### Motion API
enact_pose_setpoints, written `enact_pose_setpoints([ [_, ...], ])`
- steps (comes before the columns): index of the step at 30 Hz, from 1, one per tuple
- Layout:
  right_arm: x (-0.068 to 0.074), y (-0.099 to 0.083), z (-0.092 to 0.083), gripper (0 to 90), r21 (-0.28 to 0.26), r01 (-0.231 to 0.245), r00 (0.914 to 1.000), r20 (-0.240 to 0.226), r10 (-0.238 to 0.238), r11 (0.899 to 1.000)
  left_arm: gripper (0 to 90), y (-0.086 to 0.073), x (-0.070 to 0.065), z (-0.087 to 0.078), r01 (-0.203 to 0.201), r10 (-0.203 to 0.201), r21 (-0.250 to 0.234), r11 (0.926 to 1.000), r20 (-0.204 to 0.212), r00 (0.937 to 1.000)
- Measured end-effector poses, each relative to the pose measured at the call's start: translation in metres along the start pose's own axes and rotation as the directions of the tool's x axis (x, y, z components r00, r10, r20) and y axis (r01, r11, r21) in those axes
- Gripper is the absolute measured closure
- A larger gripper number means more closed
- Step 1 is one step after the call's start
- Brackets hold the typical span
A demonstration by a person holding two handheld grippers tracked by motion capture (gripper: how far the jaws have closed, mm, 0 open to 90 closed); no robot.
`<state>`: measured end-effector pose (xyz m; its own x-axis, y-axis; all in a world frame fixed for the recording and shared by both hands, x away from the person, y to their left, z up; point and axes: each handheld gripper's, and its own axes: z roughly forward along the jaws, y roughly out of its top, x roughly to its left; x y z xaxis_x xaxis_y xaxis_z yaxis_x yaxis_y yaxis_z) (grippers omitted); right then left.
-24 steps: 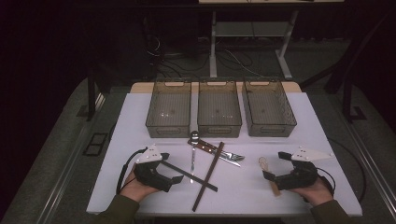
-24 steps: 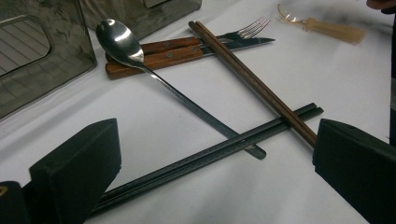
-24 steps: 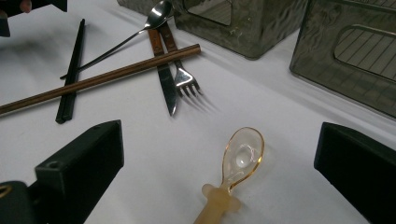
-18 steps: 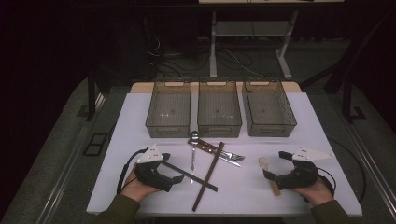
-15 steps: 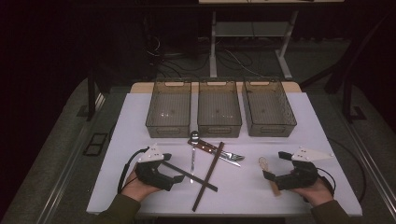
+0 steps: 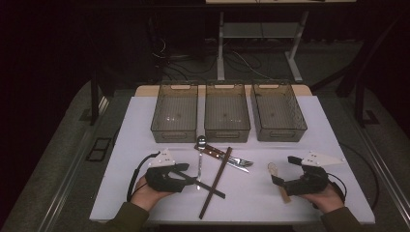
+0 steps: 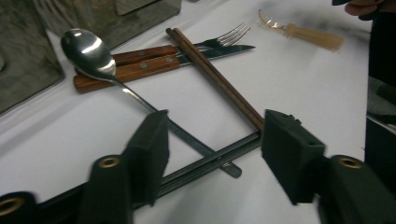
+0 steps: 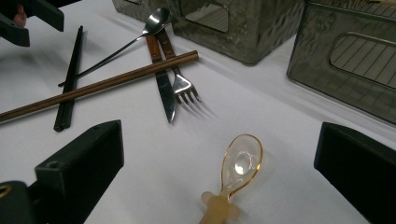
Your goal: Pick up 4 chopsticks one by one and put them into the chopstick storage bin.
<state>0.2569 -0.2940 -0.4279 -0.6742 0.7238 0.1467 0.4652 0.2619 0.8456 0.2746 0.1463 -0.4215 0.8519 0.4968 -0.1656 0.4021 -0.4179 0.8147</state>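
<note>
My left gripper [image 6: 187,174] [image 7: 215,140] rests low on the white table, jaws apart. A pair of black chopsticks [image 6: 210,189] [image 7: 210,161] and the handle of a metal spoon [image 6: 199,164] [image 7: 91,51] run between the jaws, and the pads do not press on them. Brown chopsticks [image 6: 223,164] [image 7: 210,70] cross over the black pair. My right gripper [image 6: 283,170] [image 8: 219,140] stands wide open at the right, and a clear amber spoon [image 6: 274,168] [image 8: 240,163] lies on the table between its jaws, untouched.
A wooden-handled knife [image 8: 163,88] and fork [image 8: 184,88] lie side by side under the brown chopsticks at the table's middle. Three empty see-through bins [image 6: 175,135] [image 6: 227,134] [image 6: 280,134] stand in a row behind them. The table's front edge [image 6: 232,221] is near both hands.
</note>
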Motion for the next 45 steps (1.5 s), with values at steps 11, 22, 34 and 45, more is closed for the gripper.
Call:
enact_pose_setpoints([
  [11, 0.003, 0.0, 0.002, 1.3, 0.009, 0.007, 1.0, -0.005, -0.006, 1.0, 76.8, 0.012, -0.008, 0.014, -0.043, 0.042, 0.022, 0.9988, 0.052, 0.9978],
  [22, 0.003, -0.001, 0.004, 1.3, 0.016, 0.003, 1.0, -0.003, -0.003, 1.0, 89.6, 0.02, -0.017, 0.031, -0.079, 0.073, 0.061, 0.995, 0.087, 0.9935],
  [34, 0.002, -0.001, 0.004, 1.3, 0.017, -0.002, 1.0, 0.006, 0.002, 1.0, 89.7, 0.027, -0.033, 0.061, -0.128, 0.115, 0.124, 0.984, 0.107, 0.9876],
  [45, 0.002, -0.001, 0.004, 1.3, 0.016, -0.003, 1.0, 0.007, 0.003, 1.0, 89.7, 0.026, -0.042, 0.075, -0.156, 0.139, 0.16, 0.9747, 0.112, 0.984],
])
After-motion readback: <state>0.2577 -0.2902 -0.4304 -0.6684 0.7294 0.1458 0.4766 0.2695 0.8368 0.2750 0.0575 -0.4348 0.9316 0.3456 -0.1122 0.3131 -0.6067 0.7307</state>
